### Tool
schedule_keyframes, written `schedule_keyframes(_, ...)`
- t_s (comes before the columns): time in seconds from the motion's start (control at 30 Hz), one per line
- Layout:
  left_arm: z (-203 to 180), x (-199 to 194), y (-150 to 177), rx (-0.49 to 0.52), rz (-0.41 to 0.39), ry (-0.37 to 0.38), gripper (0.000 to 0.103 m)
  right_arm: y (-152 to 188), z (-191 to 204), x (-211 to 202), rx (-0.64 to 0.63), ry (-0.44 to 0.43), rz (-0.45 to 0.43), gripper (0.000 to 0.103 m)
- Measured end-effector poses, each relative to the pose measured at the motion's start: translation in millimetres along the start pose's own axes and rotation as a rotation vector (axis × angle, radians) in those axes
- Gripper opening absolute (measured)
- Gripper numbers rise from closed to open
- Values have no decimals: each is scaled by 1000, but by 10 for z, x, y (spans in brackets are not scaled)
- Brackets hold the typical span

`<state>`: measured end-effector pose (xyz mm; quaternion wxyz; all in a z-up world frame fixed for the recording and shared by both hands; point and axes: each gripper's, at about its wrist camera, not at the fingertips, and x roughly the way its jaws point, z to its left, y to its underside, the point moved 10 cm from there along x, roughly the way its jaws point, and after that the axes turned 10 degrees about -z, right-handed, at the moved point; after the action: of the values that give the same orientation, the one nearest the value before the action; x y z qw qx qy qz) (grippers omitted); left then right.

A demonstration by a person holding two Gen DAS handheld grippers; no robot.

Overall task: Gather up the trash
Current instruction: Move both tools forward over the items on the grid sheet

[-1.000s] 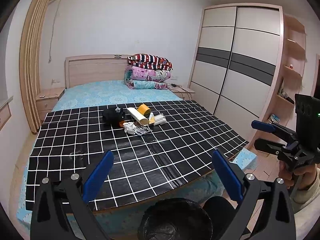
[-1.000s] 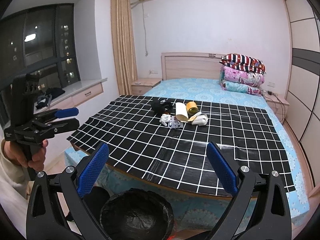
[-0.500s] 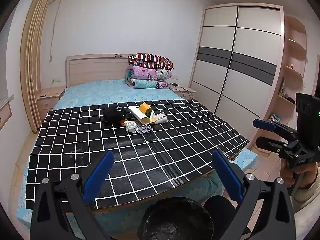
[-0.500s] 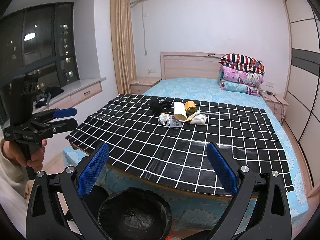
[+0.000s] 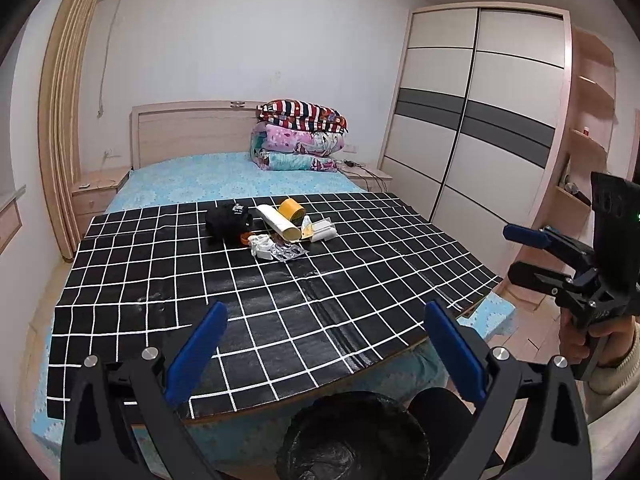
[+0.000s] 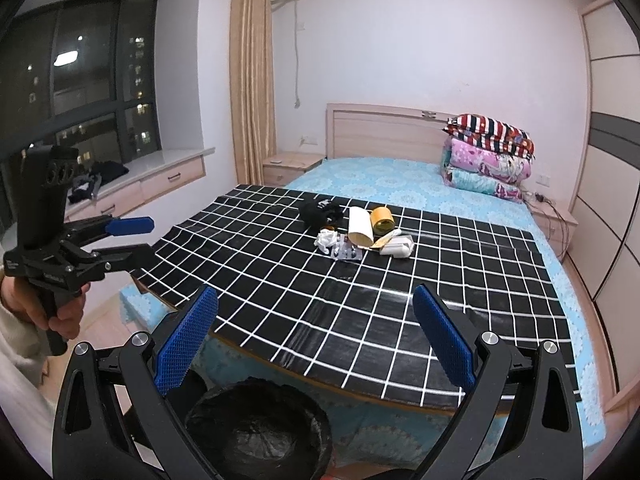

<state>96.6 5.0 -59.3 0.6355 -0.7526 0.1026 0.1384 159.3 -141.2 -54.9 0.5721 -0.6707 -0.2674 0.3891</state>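
A heap of trash lies mid-sheet on the black checked sheet (image 5: 280, 296): a black cloth (image 5: 228, 220), a white paper roll (image 5: 278, 222), a yellow tape roll (image 5: 292, 209), crumpled white paper (image 5: 262, 245), a foil pack (image 5: 290, 252) and a white box (image 5: 323, 232). The heap also shows in the right wrist view (image 6: 356, 232). My left gripper (image 5: 326, 344) is open and empty, well short of the heap. My right gripper (image 6: 316, 334) is open and empty too. A black-lined bin (image 5: 352, 436) stands below both, at the bed's foot (image 6: 260, 428).
The bed (image 5: 224, 176) has folded quilts (image 5: 300, 136) at its head. A wardrobe (image 5: 480, 128) stands to the right, a window bench (image 6: 160, 176) to the left. Nightstands flank the headboard.
Both grippers have drifted slightly; the view has shifted a little. Nothing was grasped or released.
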Motion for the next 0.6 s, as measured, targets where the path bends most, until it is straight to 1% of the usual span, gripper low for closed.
schedule_keyframes(0.27,142,281,-3,-3,23,-7,95,-44,-75,339,-3,-22,12,99)
schedule_keyframes(0.4,259,501,-14,-4,40,-14,95,-34,-218,624,0,-22,28,99)
schedule_keyframes(0.6,498,949,2,-25,81,-17,95,-6,-532,1121,-3,-6,68,99)
